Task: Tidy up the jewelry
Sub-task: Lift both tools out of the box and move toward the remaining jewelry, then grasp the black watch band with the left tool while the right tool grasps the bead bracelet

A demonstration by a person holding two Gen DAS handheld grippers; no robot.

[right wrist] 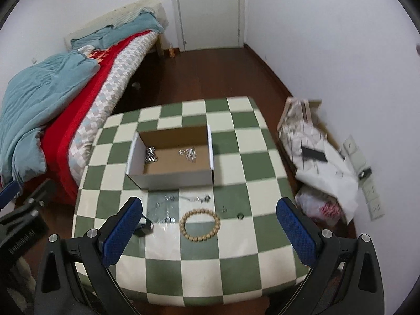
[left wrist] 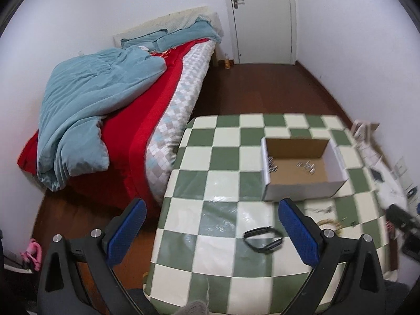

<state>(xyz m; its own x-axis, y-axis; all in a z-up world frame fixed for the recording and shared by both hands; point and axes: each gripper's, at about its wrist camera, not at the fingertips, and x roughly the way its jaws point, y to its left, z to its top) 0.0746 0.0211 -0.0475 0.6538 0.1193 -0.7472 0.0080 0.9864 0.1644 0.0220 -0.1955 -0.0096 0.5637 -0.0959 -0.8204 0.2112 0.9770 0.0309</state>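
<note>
An open cardboard box [right wrist: 173, 176] stands on the green-and-white checked table [right wrist: 236, 270] with silver jewelry [right wrist: 187, 153] inside; it also shows in the left wrist view [left wrist: 302, 190]. A wooden bead bracelet [right wrist: 200, 225] lies on the table in front of the box, between the fingers of my right gripper [right wrist: 208, 232], which is open and empty above it. Small silver pieces [right wrist: 194, 199] lie between bracelet and box. A black band [left wrist: 263, 239] lies on the table just left of the right finger of my left gripper [left wrist: 212, 232], which is open and empty.
A bed [left wrist: 110, 120] with a blue duvet and red sheet stands left of the table. Bags and papers [right wrist: 320, 162] lie on the floor at the right wall. A white door [right wrist: 207, 10] is at the back. The other gripper [right wrist: 23, 210] shows at the left edge.
</note>
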